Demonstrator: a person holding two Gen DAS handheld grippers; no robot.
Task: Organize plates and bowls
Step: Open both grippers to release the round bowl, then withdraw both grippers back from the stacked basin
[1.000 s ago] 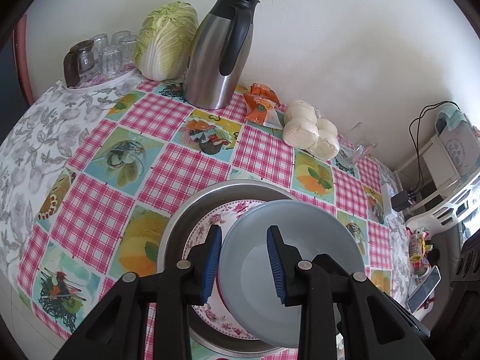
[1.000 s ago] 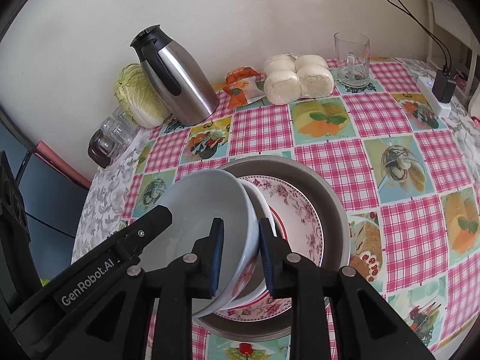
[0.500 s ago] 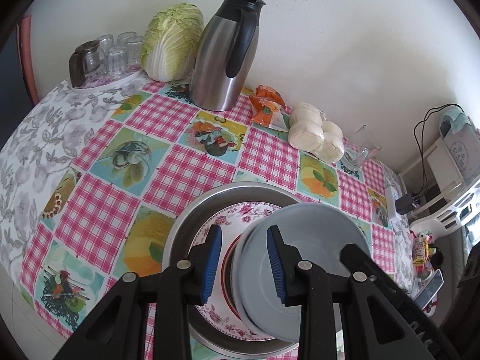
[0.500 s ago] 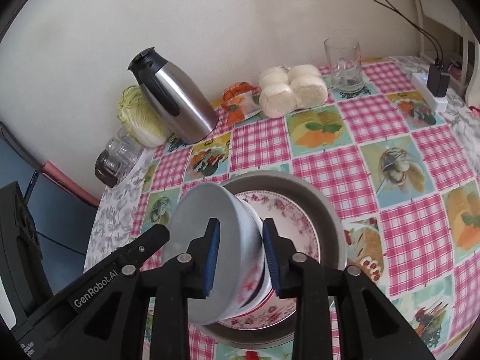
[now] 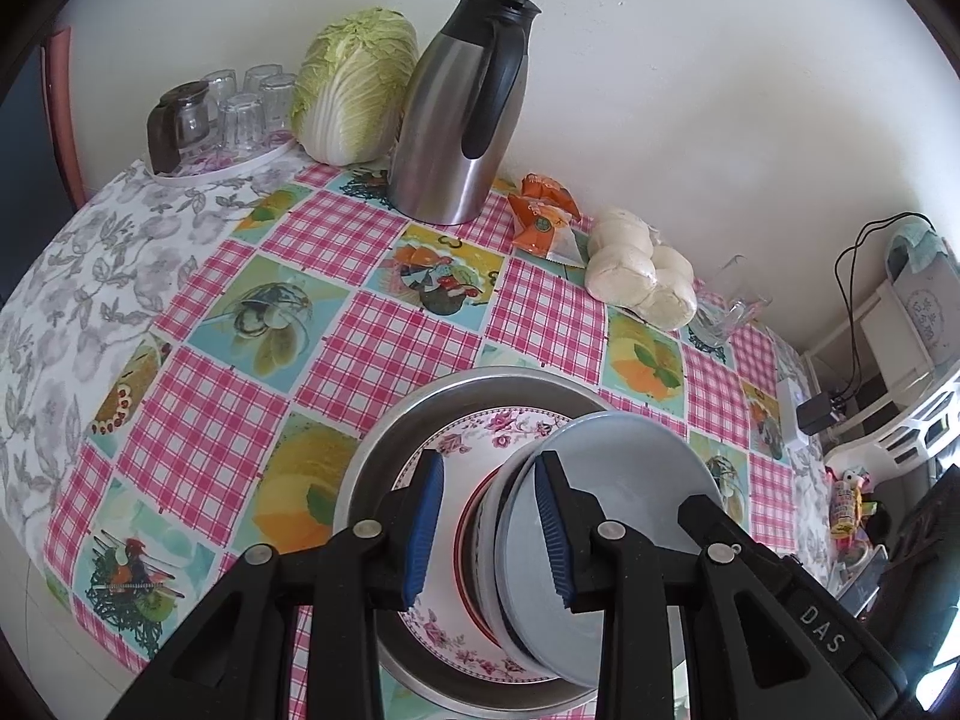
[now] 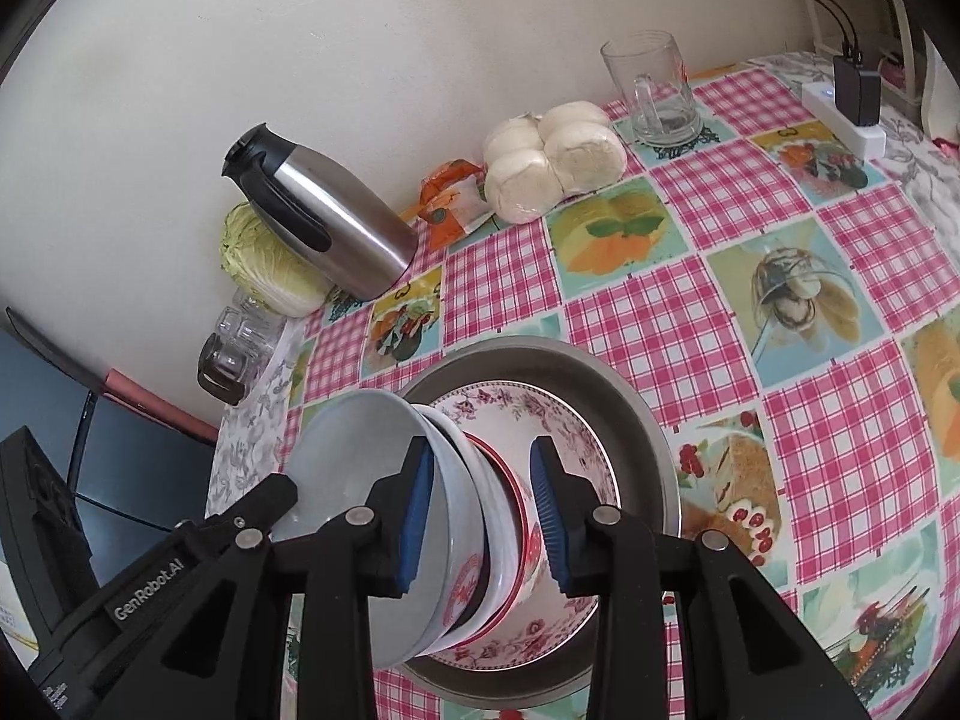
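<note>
Both grippers reach in low over the metal pan (image 6: pixel 636 414) on the checked tablecloth (image 5: pixel 384 336), where a flowered plate (image 5: pixel 480 432) lies under a stack of bowls (image 6: pixel 462 516) tipped on edge. The right gripper (image 6: pixel 480 516) has its blue pads set wide on either side of that tilted stack, one pad inside the grey bowl (image 5: pixel 624 480) on top, though whether they press it I cannot tell. The left gripper (image 5: pixel 489 525) comes from the opposite side with its jaws spread, one finger over the grey bowl's rim and the other above the plate, holding nothing.
</note>
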